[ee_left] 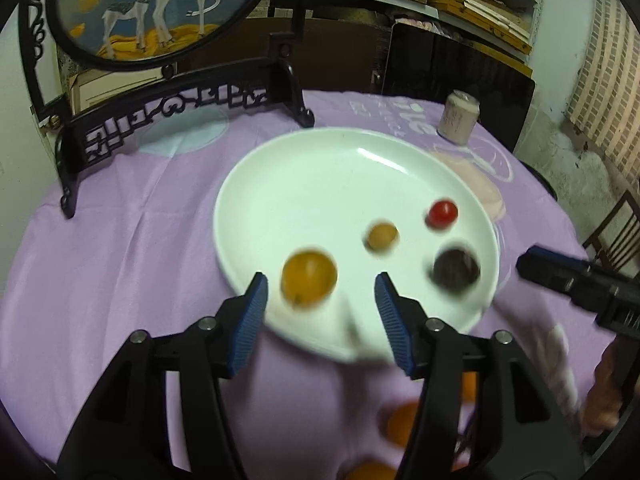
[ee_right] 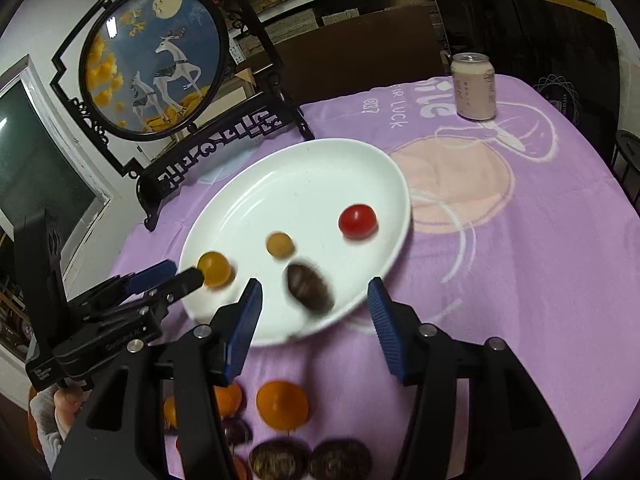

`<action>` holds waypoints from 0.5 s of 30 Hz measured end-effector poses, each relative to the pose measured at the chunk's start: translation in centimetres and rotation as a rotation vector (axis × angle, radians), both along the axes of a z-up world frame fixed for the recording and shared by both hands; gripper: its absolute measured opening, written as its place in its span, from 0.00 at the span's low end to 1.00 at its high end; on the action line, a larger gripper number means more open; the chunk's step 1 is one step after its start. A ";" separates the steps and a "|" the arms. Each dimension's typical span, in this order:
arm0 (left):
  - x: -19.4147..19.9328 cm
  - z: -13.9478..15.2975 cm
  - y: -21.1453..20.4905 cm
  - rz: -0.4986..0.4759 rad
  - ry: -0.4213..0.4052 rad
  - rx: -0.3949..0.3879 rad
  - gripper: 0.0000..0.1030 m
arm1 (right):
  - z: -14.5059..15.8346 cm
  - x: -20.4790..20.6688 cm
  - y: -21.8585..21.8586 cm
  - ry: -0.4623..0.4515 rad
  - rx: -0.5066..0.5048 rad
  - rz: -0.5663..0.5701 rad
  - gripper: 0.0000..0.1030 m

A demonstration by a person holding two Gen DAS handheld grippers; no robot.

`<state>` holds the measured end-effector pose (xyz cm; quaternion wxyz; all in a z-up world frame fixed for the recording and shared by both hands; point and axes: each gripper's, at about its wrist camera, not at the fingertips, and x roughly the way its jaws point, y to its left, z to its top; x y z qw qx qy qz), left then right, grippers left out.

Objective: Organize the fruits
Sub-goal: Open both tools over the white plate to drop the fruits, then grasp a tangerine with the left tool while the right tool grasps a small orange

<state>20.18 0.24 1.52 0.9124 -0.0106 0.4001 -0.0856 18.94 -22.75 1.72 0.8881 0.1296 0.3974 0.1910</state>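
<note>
Left fingers: I had the left gripper [ee_left: 320,304] spread wide, blue pads [ee_left: 250,320] holding nothing; the yellow-orange fruit [ee_left: 309,278] lay on the plate between the tips, nearer the left pad, and I could not tell whether it touched.
Right fingers: the right gripper [ee_right: 314,312] was likewise wide apart and empty, its tips over the near rim of the plate, with the dark brown fruit [ee_right: 310,288] lying between them, touching neither pad.
Left gripper from the right wrist view: it [ee_right: 176,276] came in low from the left, its tip right at the yellow-orange fruit [ee_right: 214,268].
Plate: the white plate [ee_left: 320,184] sat on the purple tablecloth [ee_left: 120,240], carrying four pieces.
On the plate: besides those two, I saw a small tan fruit [ee_right: 280,244] near the middle and a red tomato [ee_right: 357,221] toward the right rim, all apart from one another.
Off the plate: an orange [ee_right: 282,404] and more orange and dark fruits lay on the cloth near me, partly hidden by the right gripper's frame.
Surroundings: a framed deer screen [ee_right: 154,64] stood just behind the plate, and a pale drink can [ee_right: 474,86] stood well away at the far right.
Sharpness: the fruit was blurred in both views.
</note>
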 end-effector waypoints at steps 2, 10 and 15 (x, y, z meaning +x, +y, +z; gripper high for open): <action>-1.3 -0.4 0.3 -0.010 0.014 -0.002 0.58 | 0.1 -1.1 -0.1 -0.001 0.002 0.011 0.54; -6.7 -0.6 -1.2 -0.124 0.012 -0.023 0.66 | -0.3 -4.7 -2.1 -0.001 0.049 -0.007 0.54; -7.3 -1.4 -3.4 -0.188 0.021 0.020 0.67 | -0.6 -4.7 -3.1 0.017 0.076 -0.029 0.54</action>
